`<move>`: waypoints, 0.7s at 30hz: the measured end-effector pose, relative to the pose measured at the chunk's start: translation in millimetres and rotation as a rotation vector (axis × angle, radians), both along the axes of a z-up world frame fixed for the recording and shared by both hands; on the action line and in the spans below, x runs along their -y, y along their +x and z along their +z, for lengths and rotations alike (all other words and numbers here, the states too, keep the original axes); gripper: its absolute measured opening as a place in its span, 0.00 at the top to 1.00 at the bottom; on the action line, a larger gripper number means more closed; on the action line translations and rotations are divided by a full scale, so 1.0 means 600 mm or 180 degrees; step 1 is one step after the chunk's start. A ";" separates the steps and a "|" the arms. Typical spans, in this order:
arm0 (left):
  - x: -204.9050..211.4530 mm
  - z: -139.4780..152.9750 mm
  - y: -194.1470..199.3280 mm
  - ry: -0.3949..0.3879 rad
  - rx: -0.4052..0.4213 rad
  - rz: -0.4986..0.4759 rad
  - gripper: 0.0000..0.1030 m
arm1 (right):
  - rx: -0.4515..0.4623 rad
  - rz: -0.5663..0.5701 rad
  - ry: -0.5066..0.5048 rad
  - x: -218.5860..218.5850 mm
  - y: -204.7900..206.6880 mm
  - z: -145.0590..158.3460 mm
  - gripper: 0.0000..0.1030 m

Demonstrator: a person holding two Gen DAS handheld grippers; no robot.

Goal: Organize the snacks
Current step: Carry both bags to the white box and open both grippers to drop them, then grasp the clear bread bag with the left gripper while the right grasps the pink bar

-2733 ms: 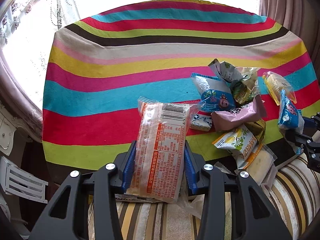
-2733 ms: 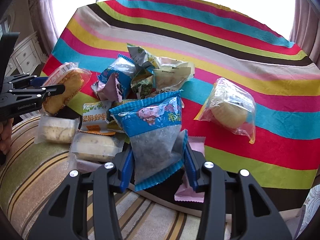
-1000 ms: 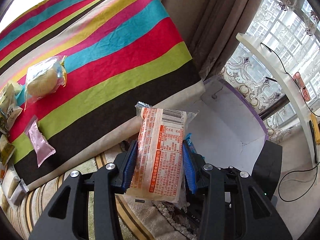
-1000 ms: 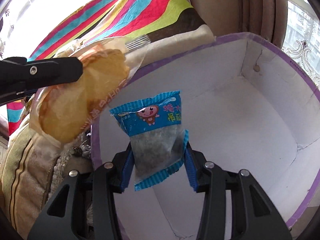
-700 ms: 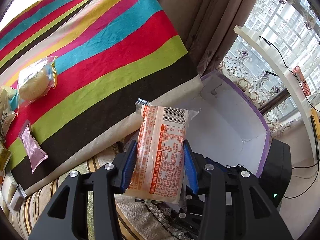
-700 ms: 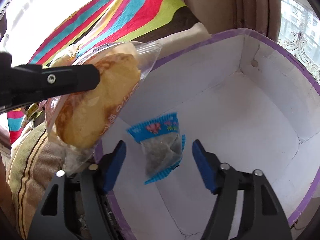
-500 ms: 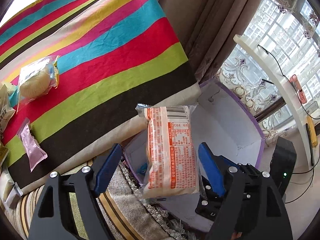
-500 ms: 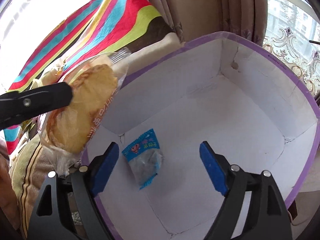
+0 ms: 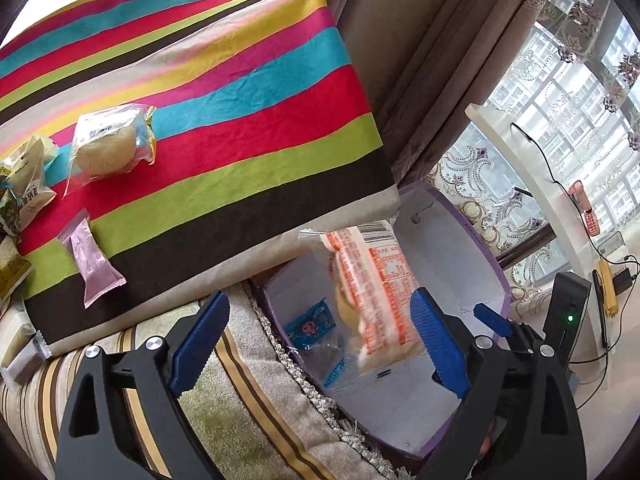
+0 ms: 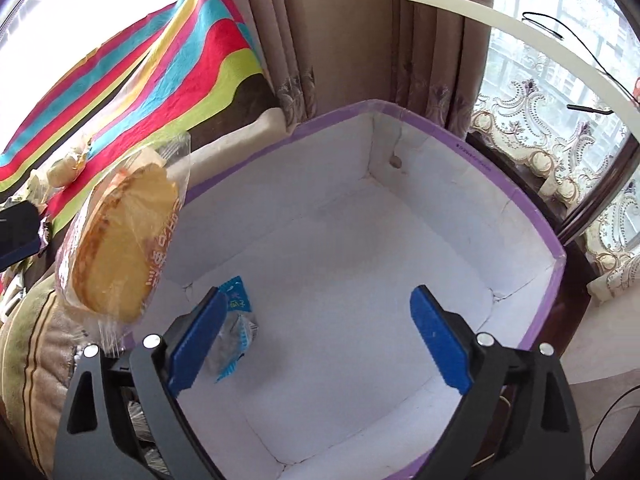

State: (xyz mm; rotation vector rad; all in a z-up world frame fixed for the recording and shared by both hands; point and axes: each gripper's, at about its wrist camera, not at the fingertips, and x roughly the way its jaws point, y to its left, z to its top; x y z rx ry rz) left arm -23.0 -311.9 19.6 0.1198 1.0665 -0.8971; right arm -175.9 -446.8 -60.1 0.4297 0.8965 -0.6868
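orange-print bread pack (image 9: 372, 296) tilted, blurred, over box (image 10: 520, 208); blue snack (image 10: 236, 332) inside.

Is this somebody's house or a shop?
Most likely a house, probably a living room. There are long brown curtains with lace at the window, a striped cloth with wrapped snacks on it, and a striped cushion beside a white box.

left black gripper with blue pads (image 9: 320, 340): jaws just opened wide, pitched downward | right black gripper with blue pads (image 10: 318, 340): same
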 end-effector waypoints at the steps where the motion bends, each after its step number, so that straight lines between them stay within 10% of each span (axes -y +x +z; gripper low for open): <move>1: -0.005 0.001 -0.002 -0.0013 -0.0004 -0.0003 0.14 | -0.0018 -0.0043 -0.0037 0.004 -0.007 0.000 0.10; 21: -0.182 0.037 -0.007 -0.0196 0.0305 0.0497 0.15 | 0.0541 0.0343 0.0230 -0.032 -0.010 0.059 0.10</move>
